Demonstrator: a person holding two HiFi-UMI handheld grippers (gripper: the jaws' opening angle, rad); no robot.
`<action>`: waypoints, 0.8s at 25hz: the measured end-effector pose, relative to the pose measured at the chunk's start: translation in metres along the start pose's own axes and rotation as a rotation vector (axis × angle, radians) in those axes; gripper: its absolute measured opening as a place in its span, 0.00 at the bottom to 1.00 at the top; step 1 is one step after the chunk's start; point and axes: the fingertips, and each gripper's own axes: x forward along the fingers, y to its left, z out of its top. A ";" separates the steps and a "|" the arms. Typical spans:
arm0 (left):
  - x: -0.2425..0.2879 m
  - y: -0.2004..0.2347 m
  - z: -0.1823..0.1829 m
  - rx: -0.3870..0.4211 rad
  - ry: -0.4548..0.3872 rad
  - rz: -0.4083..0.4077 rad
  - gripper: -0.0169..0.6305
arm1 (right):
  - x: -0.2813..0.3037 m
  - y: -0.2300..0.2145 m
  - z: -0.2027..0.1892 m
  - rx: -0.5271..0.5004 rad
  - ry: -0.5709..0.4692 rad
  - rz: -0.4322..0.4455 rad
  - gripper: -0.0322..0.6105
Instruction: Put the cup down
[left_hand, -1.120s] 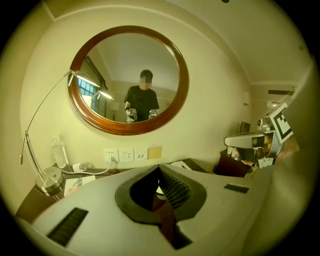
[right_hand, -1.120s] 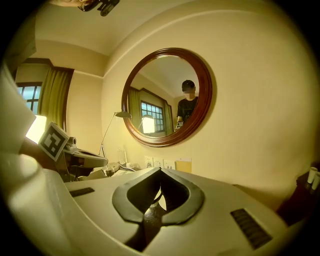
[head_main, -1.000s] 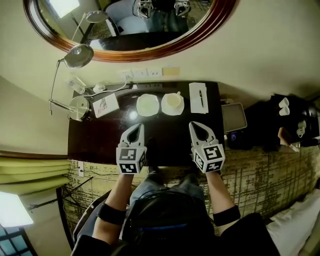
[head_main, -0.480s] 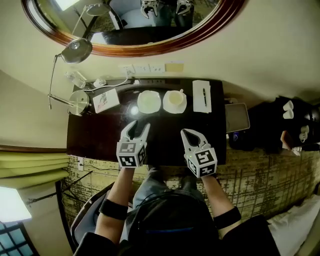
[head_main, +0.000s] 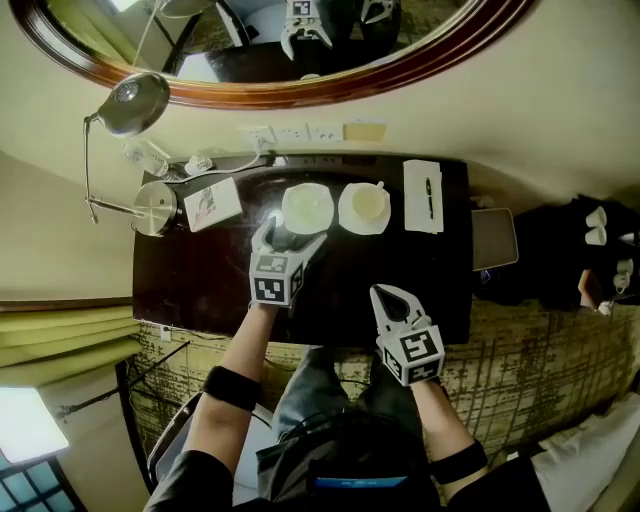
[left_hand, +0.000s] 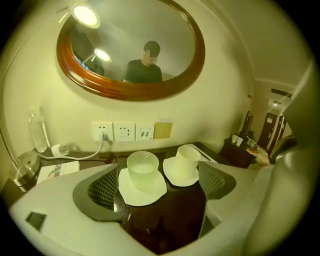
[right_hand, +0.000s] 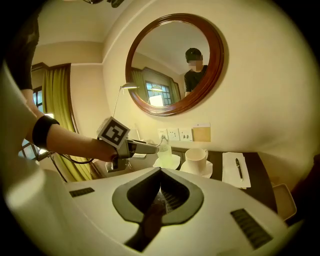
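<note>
1. Over the middle of the dark glossy table (head_main: 190, 285), left gripper (head_main: 290, 236) with fingers spread wide, just opened, pinching nothing.
2. Toward the table's far edge, about midway along it, clear textured glass cup (left_hand: 142, 169) upright on a white saucer (left_hand: 134, 196). In line with the gap between the left fingers and just ahead of their tips, with no pad on the glass.
3. Just beside it, toward the right edge, white ceramic cup (left_hand: 188, 159) upright on a second white saucer (left_hand: 171, 176), the two saucers nearly touching.
4. By the table's near edge, right of the middle, right gripper (head_main: 387, 296) with fingers pressed together and nothing between them, well apart from both cups.
5. At the far right corner, white notepad (head_main: 418, 205) with a black pen (head_main: 430, 197) lying on it.
6. At the far left corner, round metal lamp base (head_main: 155, 210) and a printed card (head_main: 212, 205).
7. On the wall beyond the far edge, white wall sockets (left_hand: 122, 131) below an oval wood-framed mirror (head_main: 300, 92).
</note>
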 end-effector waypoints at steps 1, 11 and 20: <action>0.011 0.005 -0.002 0.004 0.008 0.002 0.81 | 0.003 0.001 -0.003 0.008 0.006 0.008 0.07; 0.087 0.046 -0.013 0.054 0.050 0.033 0.83 | 0.026 0.012 -0.024 0.000 0.038 0.061 0.07; 0.107 0.040 -0.013 0.099 0.096 -0.002 0.64 | 0.026 -0.003 -0.030 0.027 0.047 0.032 0.07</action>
